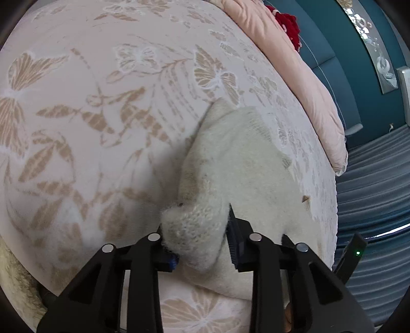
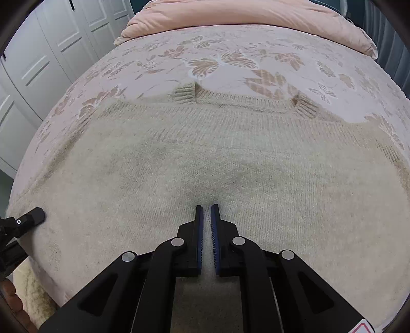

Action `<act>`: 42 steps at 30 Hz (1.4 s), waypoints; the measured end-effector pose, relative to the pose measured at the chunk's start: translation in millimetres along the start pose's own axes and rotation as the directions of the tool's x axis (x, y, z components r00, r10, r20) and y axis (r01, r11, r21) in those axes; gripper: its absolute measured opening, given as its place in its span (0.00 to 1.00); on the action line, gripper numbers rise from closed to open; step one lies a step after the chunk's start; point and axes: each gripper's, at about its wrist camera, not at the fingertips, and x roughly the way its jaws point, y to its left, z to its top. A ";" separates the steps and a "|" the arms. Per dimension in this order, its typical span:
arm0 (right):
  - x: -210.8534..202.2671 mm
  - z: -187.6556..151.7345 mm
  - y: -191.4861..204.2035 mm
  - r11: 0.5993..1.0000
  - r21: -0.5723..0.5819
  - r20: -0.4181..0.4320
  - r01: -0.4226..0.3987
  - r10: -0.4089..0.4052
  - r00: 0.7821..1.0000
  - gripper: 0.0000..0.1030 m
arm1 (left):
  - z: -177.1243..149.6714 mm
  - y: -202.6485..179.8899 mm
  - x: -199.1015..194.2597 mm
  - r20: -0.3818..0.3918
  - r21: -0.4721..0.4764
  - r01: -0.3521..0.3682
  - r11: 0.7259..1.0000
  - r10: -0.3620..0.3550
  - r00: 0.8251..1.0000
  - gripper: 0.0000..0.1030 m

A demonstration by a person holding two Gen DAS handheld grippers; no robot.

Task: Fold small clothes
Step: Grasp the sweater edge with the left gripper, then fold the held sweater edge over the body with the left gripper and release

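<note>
Both tools grip the cream sweater (image 2: 205, 158) on the bed (image 2: 230, 51): left tool (image 1: 197, 230) clamped on a bunched corner, right tool (image 2: 207, 212) pinching its near hem, partly hidden. Open bedspread lies beyond.

I am working in a home bedroom. Beyond my jaws a bed (image 2: 256, 46) spreads out under a pale bedspread (image 1: 102, 102) woven with butterflies and leaves. A rolled pink quilt (image 2: 230, 15) lies along its far end. Far left of the right jaws stand white panelled wardrobe doors (image 2: 38, 66). Right of the left jaws rises a padded blue headboard (image 1: 330, 59).
</note>
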 end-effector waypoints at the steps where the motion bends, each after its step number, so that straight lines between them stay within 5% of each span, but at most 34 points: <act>1: 0.1 0.2 -2.3 1.000 0.011 0.001 -0.012 0.012 1.000 0.08 | 0.2 -12.9 -5.7 0.012 0.035 0.014 0.999 -0.014 1.000 0.21; 5: -7.6 1.7 -12.5 0.995 0.065 0.006 -0.079 0.079 0.997 0.08 | -9.4 -93.7 -36.3 0.052 0.251 0.084 0.964 -0.100 0.994 0.19; 8: -44.0 -1.0 -40.0 0.972 0.171 0.077 -0.160 0.148 0.986 0.10 | -36.1 -168.3 -48.8 0.024 0.425 0.148 0.893 -0.174 0.984 0.19; 11: -87.5 -22.2 -88.4 0.952 0.254 0.161 -0.172 0.134 0.978 0.21 | -78.7 -230.4 -37.8 -0.053 0.554 0.208 0.806 -0.216 0.975 0.19; 14: -117.2 -56.5 -145.5 0.924 0.355 0.173 -0.139 0.081 0.982 0.23 | -127.6 -264.8 6.2 -0.153 0.613 0.230 0.756 -0.173 0.973 0.20; 19: -148.7 -115.2 -216.8 0.857 0.507 0.161 -0.093 0.011 0.987 0.40 | -189.6 -249.0 65.1 -0.288 0.578 0.233 0.783 -0.071 0.955 0.37; 22: -167.1 -129.7 -222.0 0.862 0.496 0.201 -0.105 0.003 0.979 0.66 | -211.0 -232.7 51.2 -0.266 0.672 0.227 0.705 -0.056 0.962 0.63; 25: -172.2 -124.0 -209.7 0.871 0.460 0.240 -0.173 0.065 0.968 0.74 | -215.0 -214.5 29.6 -0.180 0.752 0.137 0.644 0.001 0.984 0.87; 30: -158.6 -99.8 -176.2 0.838 0.436 0.249 -0.327 0.237 0.939 0.82 | -184.3 -170.3 29.0 -0.101 0.726 -0.003 0.688 0.110 0.989 0.87; 34: -133.1 -84.0 -146.1 0.870 0.412 0.150 -0.271 0.229 0.962 0.82 | -165.4 -145.9 38.2 -0.073 0.678 -0.064 0.732 0.153 0.986 0.87; 37: -115.6 -75.8 -138.4 0.868 0.431 0.108 -0.247 0.222 0.969 0.82 | -165.9 -141.7 45.6 -0.035 0.710 -0.106 0.696 0.185 0.982 0.87; 39: -109.7 -68.2 -134.2 0.874 0.429 0.097 -0.229 0.207 0.973 0.66 | -167.1 -143.4 51.0 -0.001 0.733 -0.136 0.666 0.201 0.979 0.83; 41: -107.2 -56.0 -129.0 0.894 0.401 0.091 -0.200 0.178 0.980 0.21 | -165.0 -147.6 56.6 0.002 0.750 -0.142 0.646 0.212 0.977 0.58; 42: -110.1 -49.3 -127.6 0.893 0.398 0.100 -0.209 0.184 0.978 0.21 | -162.5 -148.9 60.5 -0.023 0.752 -0.129 0.647 0.221 0.975 0.38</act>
